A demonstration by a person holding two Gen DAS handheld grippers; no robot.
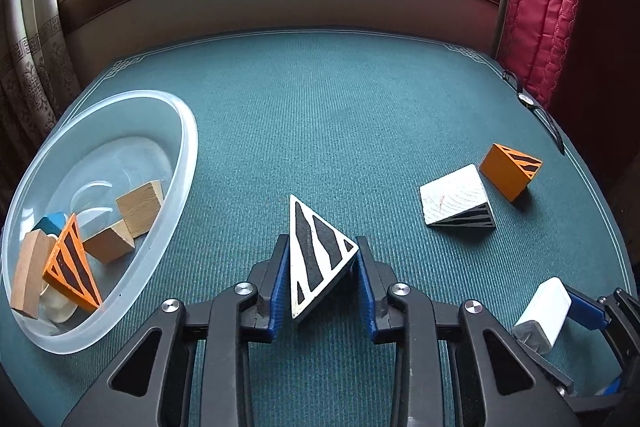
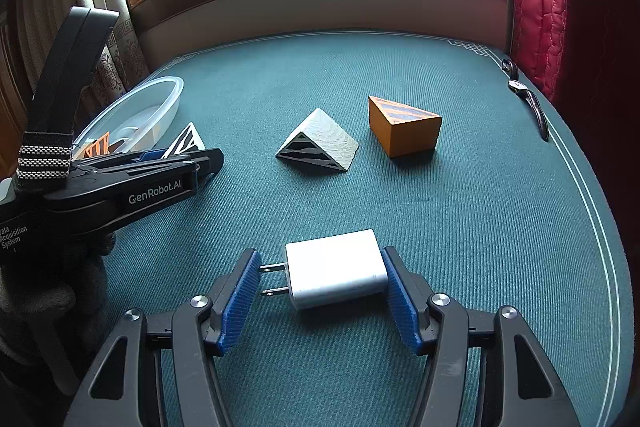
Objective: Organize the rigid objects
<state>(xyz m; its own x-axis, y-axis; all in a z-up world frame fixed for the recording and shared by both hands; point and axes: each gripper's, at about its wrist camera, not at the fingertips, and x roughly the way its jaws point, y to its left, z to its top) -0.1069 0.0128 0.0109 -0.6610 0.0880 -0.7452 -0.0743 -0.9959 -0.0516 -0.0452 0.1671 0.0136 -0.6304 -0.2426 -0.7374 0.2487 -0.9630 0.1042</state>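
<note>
Zebra wedge [image 1: 318, 255] clamped in left tool [image 1: 322, 267] — upright.

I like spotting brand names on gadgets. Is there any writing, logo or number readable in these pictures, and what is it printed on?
"GenRobot.AI": white print on the black side of the left claw, seen from the right wrist camera.
"ata Acquisition System": small white print on that same tool's body, at the picture's left edge; the first word is cut off.
Watch dial at the table's far right edge: too small to read.
Blocks, charger and bowl: no writing visible.
</note>
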